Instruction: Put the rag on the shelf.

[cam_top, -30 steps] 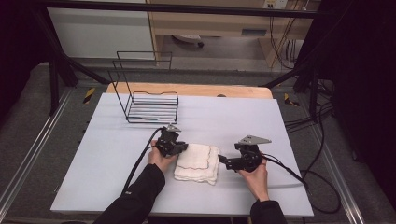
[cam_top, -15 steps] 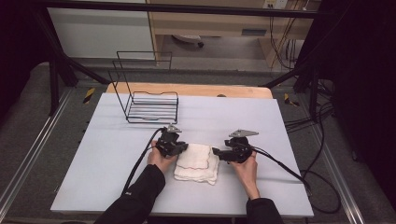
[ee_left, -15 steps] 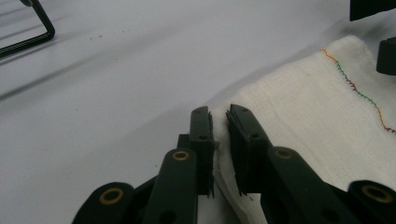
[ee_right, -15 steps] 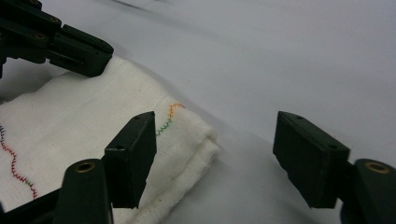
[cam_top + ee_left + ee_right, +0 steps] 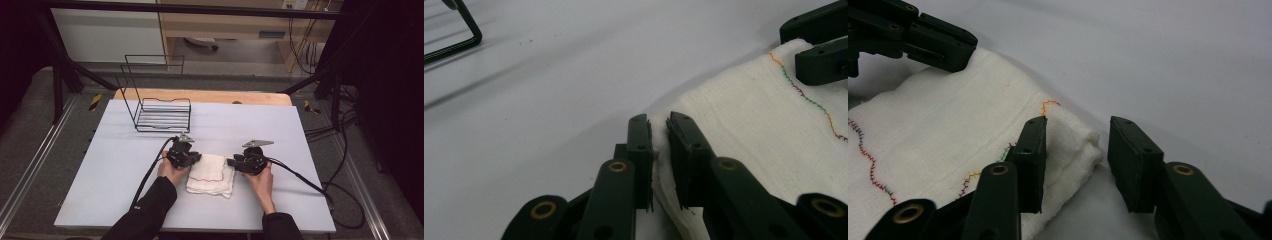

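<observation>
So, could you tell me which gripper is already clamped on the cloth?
The left gripper: its jaws pinch the cloth edge. The right gripper straddles a corner with a gap beside one jaw.

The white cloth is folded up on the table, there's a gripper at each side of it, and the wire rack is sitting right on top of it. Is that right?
Not quite. The folded white cloth does lie on the table, with the left gripper and the right gripper at its two sides. But the wire rack is not on top of it. The high view shows the rack standing apart, farther back on the table, with bare tabletop between it and the cloth.
</observation>
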